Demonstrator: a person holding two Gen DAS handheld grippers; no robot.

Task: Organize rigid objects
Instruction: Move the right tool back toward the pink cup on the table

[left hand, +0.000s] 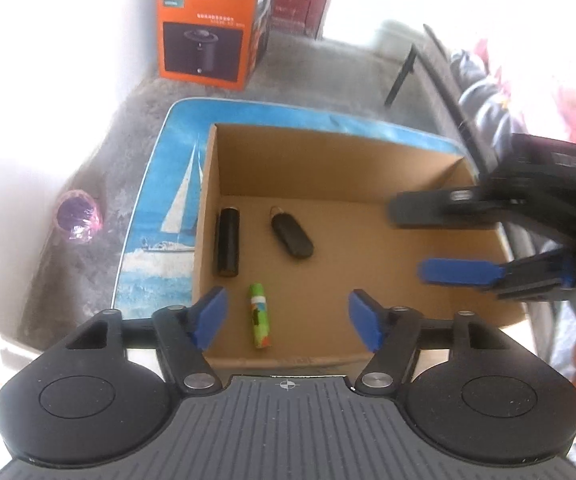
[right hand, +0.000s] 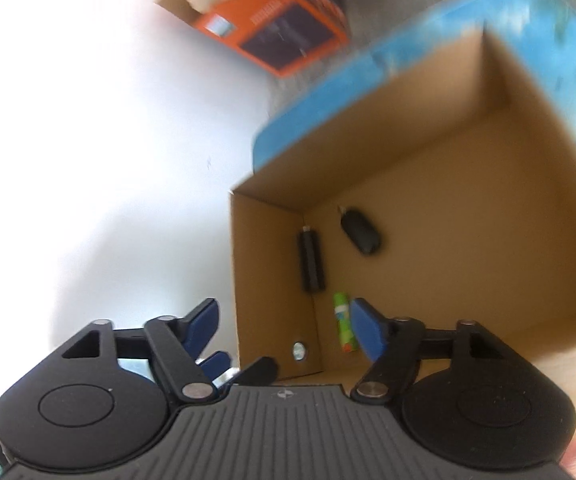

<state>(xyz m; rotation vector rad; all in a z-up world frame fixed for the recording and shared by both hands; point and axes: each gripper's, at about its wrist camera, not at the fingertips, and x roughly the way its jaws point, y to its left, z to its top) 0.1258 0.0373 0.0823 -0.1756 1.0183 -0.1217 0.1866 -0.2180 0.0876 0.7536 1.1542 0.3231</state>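
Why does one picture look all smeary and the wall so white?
Right wrist view: the cardboard box and orange box are smeared by motion blur, and the wall glares white. Left wrist view: sharper, the green tube is crisp, though the edges bend and the wall is washed out.

Reading "PHILIPS" on white label, upper left corner of orange carton (left hand: 211, 24) front; smaller print beneath staying illegible; nothing else readable

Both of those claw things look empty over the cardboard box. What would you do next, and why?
Probably lift both away to fetch more items. The left gripper and right gripper are open and empty, while the black cylinder, key fob and green tube already lie in the box.
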